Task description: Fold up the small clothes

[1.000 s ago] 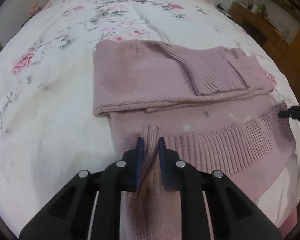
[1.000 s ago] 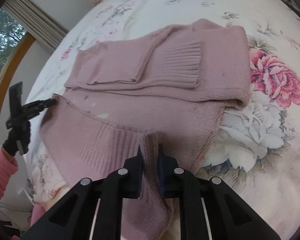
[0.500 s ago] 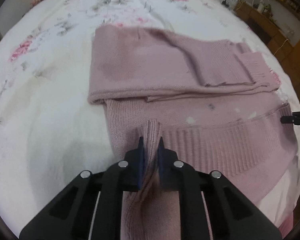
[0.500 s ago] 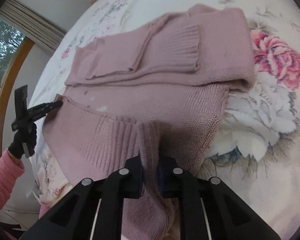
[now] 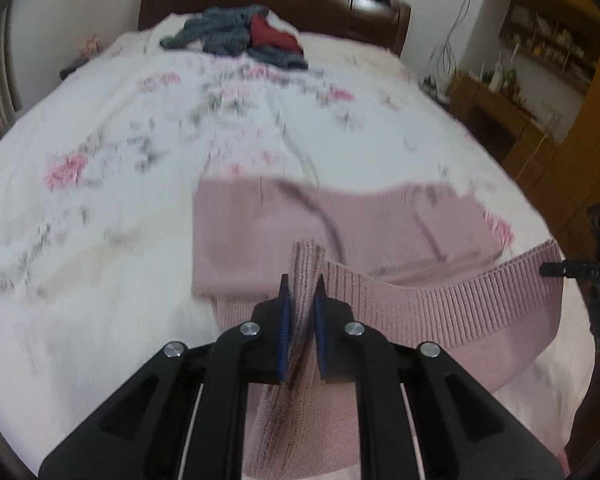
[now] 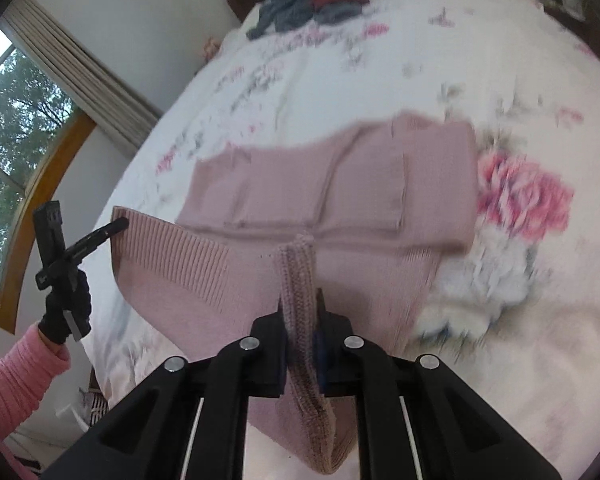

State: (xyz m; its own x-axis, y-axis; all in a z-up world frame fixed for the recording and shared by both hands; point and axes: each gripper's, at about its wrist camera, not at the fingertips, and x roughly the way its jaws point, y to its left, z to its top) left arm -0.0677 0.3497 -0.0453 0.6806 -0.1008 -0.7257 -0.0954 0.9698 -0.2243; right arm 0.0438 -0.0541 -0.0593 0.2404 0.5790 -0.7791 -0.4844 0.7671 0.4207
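Pink sweater point(image 5: 440, 308) hem pinched by both grippers; only right view shows window point(image 6: 4, 128).

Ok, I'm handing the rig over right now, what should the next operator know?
Left tool: shut on the ribbed hem of the pink knitted sweater.
Right tool: shut on the same hem, further along.
Sweater lies on the white floral bedsheet, hem edge raised off the bed.
Done: both sleeves folded across the body.
Left: carry the hem up over the folded sleeves, lay it flat, release.
Pile of grey and red clothes waits by the dark wooden headboard.
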